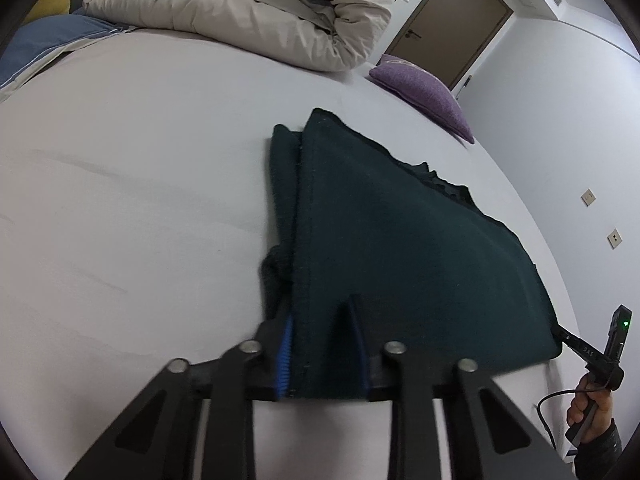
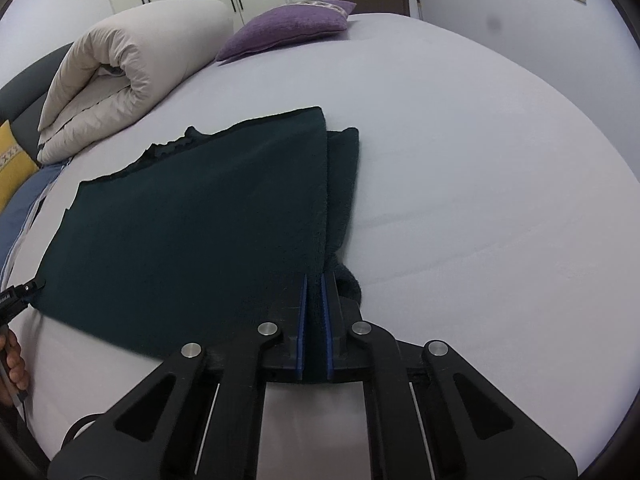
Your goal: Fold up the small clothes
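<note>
Dark green garment (image 1: 400, 240) on bed (image 1: 140, 200), both tongs clamped on its near edge.

Left wrist view, left to right: blue pillow (image 1: 36, 44) upper left, rolled beige duvet (image 1: 248, 8) top centre, garment folded at centre, purple cushion (image 1: 424, 92) upper right, door (image 1: 452, 24) behind. Left tongs (image 1: 320, 356) at bottom centre closed on near left corner of cloth, blue pads (image 1: 285, 356) pressing fabric. Right tongs (image 2: 314, 328) in right wrist view pinched shut on near right corner; also visible lower right of left view, held by hand (image 1: 592, 412).
</note>
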The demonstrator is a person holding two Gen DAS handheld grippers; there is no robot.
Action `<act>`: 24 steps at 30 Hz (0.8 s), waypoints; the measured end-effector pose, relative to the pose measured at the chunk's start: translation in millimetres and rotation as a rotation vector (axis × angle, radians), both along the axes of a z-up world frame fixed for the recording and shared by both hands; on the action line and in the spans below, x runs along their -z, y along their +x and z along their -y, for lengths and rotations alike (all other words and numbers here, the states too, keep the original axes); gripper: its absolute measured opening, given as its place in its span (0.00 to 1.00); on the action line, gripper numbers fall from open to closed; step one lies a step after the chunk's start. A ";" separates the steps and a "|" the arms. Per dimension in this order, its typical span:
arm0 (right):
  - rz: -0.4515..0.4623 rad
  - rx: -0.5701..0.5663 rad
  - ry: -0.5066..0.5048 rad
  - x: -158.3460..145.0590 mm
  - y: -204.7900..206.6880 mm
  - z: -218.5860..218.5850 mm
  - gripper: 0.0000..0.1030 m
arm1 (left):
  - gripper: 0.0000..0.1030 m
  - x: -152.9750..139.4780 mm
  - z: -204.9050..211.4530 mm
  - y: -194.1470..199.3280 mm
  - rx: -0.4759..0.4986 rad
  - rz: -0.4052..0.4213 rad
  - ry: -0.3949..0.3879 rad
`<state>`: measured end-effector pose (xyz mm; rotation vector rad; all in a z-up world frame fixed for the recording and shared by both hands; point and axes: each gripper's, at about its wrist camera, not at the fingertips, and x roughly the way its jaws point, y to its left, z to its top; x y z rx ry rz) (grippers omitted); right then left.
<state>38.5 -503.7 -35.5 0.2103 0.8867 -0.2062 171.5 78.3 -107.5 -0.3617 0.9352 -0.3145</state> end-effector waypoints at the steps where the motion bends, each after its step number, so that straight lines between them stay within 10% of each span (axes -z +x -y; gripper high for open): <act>1: 0.002 0.000 0.002 -1.1 -1.1 -0.2 0.05 | 0.17 1.0 -2.0 -0.5 -0.001 -0.003 0.002; 24: -0.017 0.038 0.085 12.3 -13.1 9.0 0.05 | 0.07 6.4 -8.9 -4.0 0.040 -0.037 0.015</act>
